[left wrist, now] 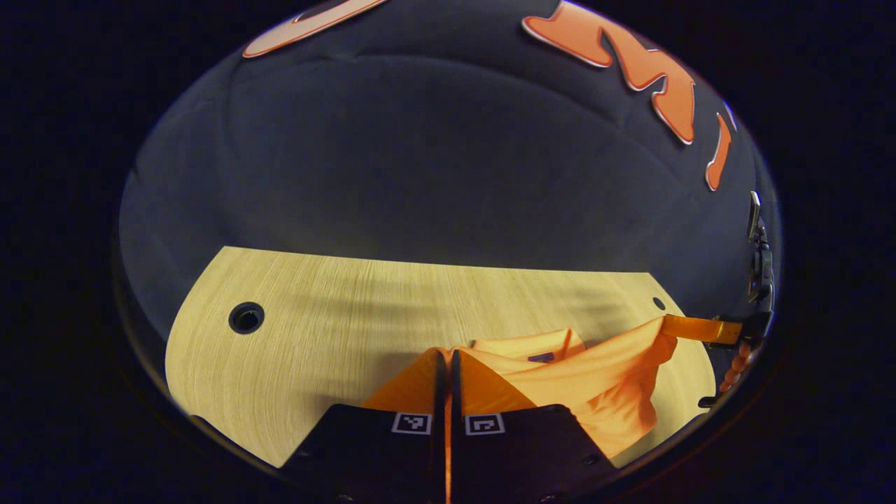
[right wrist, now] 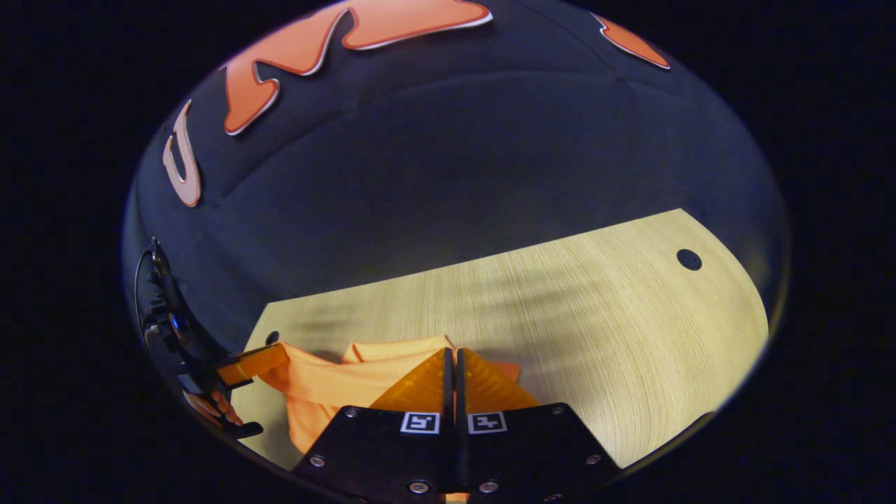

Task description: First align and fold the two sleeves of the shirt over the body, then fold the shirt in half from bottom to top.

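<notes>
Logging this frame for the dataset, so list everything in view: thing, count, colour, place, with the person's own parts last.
shirt: one, orange, lifted off the table and stretched between the two grippers.
table: one, light wood grain, under the shirt.
cable holes: two, dark, near the table's far corners.
left hand-held gripper: one, fingers closed on a shirt edge.
right hand-held gripper: one, fingers closed on the opposite shirt edge.
hand: one, fingers wrapped around the left gripper's handle.
</notes>
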Tool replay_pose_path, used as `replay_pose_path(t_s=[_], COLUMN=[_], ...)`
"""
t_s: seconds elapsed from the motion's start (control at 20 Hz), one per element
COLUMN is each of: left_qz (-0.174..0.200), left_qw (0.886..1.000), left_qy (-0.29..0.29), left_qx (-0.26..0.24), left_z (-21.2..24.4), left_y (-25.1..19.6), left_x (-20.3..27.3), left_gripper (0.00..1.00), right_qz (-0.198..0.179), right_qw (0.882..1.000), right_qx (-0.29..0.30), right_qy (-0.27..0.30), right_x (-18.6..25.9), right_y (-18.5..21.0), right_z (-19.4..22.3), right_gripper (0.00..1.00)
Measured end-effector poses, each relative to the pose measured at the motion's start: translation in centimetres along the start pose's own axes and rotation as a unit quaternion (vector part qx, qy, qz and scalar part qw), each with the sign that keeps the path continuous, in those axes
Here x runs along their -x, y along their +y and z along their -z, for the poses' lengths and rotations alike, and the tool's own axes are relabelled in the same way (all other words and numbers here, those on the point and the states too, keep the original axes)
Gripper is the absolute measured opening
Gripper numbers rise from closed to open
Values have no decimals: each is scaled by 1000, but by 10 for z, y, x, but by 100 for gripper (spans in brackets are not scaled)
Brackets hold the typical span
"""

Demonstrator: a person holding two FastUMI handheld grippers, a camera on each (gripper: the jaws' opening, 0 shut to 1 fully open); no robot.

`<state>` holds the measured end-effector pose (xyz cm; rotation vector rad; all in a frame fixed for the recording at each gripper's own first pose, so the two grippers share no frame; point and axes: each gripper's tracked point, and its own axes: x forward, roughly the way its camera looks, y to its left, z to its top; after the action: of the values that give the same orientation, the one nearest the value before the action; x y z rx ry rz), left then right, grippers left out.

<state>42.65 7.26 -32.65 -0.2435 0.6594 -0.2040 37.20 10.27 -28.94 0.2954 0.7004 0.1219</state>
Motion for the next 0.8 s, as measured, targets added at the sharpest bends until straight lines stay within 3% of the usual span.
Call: replay_pose_path(t_s=[0.25,0.4,0.55,0.65,0.7,0.8], left_qz=[-12,-64,-73,-78,-73,-68], left_qw=[1000,998,997,997,997,997], left_qy=[13,21,13,12,5,-8], left_qx=[19,19,13,11,19,33], left_z=[10,10,2,-5,-10,-20], left_y=[8,38,49,47,43,34], left_x=[-17,-20,-3,5,12,30], left_gripper=[4,13,87,88,92,95], right_qz=[26,52,54,60,65,65], right_qw=[1000,998,998,998,998,998], right_qx=[1,-9,-15,-20,-16,-11], right_qy=[16,28,18,21,17,4], right_x=[-25,-31,-28,-19,-12,-1], right_y=[-21,-39,-46,-51,-55,-53], right_z=[3,7,-4,-5,-8,-11], right_gripper=[0,1,3,26,49,62])
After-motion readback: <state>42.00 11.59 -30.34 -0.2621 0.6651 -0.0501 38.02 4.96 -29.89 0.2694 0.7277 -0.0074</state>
